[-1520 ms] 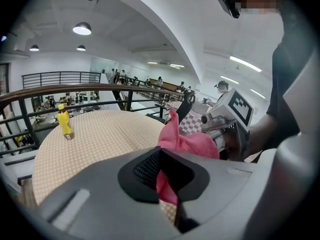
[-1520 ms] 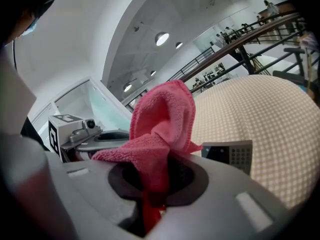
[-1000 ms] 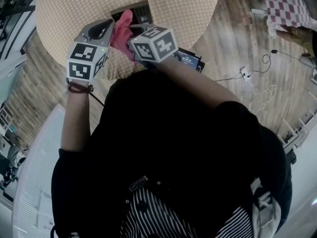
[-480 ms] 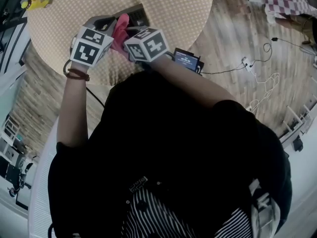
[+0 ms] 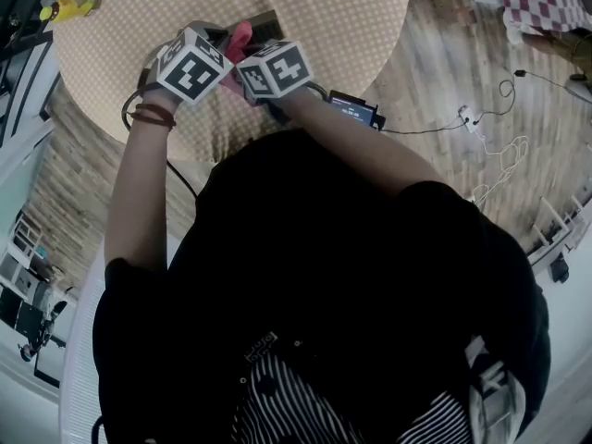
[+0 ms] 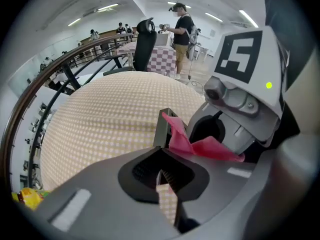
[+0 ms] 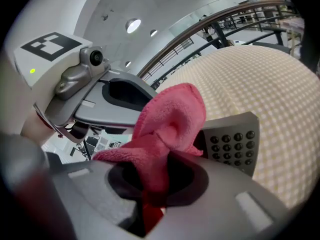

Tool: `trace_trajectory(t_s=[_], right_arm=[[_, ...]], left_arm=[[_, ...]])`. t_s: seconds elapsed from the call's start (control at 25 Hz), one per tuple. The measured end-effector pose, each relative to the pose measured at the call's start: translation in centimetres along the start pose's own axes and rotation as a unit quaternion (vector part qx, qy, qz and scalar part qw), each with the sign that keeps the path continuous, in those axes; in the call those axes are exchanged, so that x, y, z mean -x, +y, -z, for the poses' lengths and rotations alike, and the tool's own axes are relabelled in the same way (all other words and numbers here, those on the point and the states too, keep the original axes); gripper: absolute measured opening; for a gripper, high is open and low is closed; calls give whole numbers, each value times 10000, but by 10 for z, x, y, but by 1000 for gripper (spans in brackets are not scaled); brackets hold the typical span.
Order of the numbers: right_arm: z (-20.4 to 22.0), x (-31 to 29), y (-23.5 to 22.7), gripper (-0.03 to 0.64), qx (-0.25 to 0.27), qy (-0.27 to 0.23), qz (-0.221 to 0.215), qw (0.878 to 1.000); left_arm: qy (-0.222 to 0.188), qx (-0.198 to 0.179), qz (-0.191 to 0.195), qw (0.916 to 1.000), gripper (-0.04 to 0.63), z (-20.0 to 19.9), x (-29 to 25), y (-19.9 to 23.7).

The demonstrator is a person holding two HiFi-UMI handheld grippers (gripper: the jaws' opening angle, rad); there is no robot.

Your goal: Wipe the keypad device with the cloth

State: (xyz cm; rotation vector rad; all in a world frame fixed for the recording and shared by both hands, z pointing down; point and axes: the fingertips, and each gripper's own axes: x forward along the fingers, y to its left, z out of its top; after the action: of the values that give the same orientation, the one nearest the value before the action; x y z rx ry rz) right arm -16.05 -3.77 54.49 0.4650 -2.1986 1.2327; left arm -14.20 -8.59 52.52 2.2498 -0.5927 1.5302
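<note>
The grey keypad device (image 5: 266, 23) lies on the round checked table (image 5: 351, 17); its dark keys (image 7: 232, 141) show in the right gripper view. My right gripper (image 7: 157, 184) is shut on a pink cloth (image 7: 167, 129), which bunches up against the device's left part. In the head view the pink cloth (image 5: 239, 35) peeks out between the two marker cubes. My left gripper (image 6: 161, 170) has its jaws closed at the device's grey edge (image 6: 161, 129), right beside the right gripper (image 6: 235, 99). From above, the left gripper (image 5: 211, 44) and right gripper (image 5: 248, 55) almost touch.
A yellow object (image 5: 65, 8) lies at the table's far left. A black box with a blue screen (image 5: 352, 109) sits by the table's near edge, with cables (image 5: 481, 128) on the wooden floor to the right. A black chair (image 6: 145, 34) and people stand beyond the table.
My left gripper has swung right and up against the right gripper. Both sit closer to the device, and less of the pink cloth shows from above.
</note>
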Motion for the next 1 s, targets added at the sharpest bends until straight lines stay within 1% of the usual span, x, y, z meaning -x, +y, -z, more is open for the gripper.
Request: trace_trajectory(t_s=[0.12,0.24,0.32,0.48,0.56,0.8,0.92,1.0], right_arm=[[-2,-4,-7,63,9,44,103,9999],[-2,-9,-15,63,-65,38,188,9998],[-1,-11,-17,63,-107,3,188,9998],[2,-14,-17,63,131,10,230,9996],[5,-16,-18,63,144,34,255,9996],[39,-25,-27,63,-121,307,436,9985],[56,-30,-32,63,-275,525,419,9974],[63,-31,-36,63,-338,613,422,9967]], left_arm=[[157,23,-21,9999,5,3,-11,5],[177,138,-46,9997,5,9,-18,11],[181,124,-109,9997,5,11,-20,13],[237,82,-125,9996,4,12,-23,14],[248,92,-114,9996,5,12,-24,14],[317,44,-197,9993,3,14,-25,14],[349,-44,-290,9990,3,13,-25,14],[322,-30,-343,9989,3,12,-25,15]])
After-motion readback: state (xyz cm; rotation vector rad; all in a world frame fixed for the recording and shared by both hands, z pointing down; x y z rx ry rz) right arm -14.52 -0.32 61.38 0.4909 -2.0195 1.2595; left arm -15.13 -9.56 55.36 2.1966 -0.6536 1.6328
